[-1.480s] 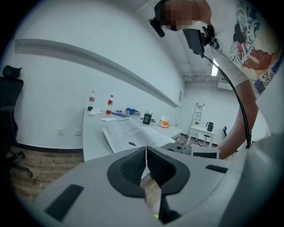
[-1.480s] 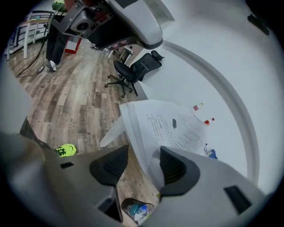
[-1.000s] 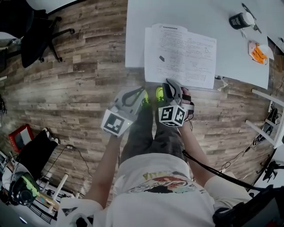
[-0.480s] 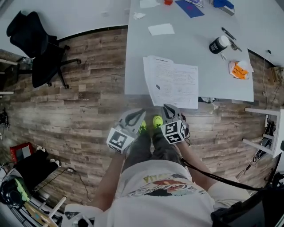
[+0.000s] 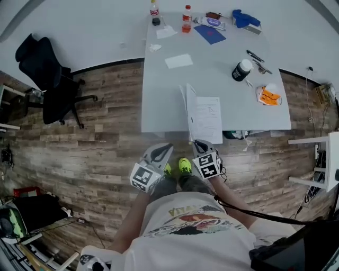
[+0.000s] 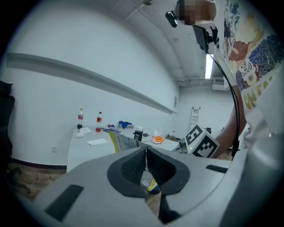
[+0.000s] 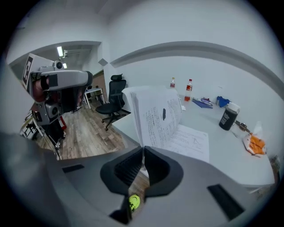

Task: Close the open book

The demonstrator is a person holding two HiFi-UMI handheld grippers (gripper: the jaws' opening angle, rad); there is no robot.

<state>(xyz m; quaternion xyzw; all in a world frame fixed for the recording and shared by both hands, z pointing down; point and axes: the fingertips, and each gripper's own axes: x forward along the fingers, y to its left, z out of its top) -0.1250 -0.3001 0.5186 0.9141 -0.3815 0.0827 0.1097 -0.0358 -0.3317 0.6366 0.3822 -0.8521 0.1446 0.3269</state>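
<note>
My left tongs (image 6: 146,150) are pinched tight with nothing in them. They hang in the air in front of the table, a bit to the left of the book. The book (image 5: 207,119) lies open at the near edge of the table, close to me. Its long side and its spine run away from me, toward the far end of the table. The left half of its pages stands up almost straight. The right half lies flat with the writing facing up. My right tongs (image 7: 143,150) are squeezed tight on the near bottom edge of the standing pages and hold them up. At the far end of the table stand a left bottle (image 5: 154,11) and a right bottle (image 5: 186,17), both upright with red on them. The left one looks dark at the bottom. Further right stands a black jar (image 5: 241,70) with a white lid on it, so I cannot see inside. A black office chair (image 5: 50,79) stands far to the left on the brown wooden floor (image 5: 106,137), well apart from the table. The table (image 5: 164,100) is pale grey and smooth. A small white paper (image 5: 178,61) lies on it beyond the book. An orange and white packet (image 5: 266,95) lies near its right side.
</note>
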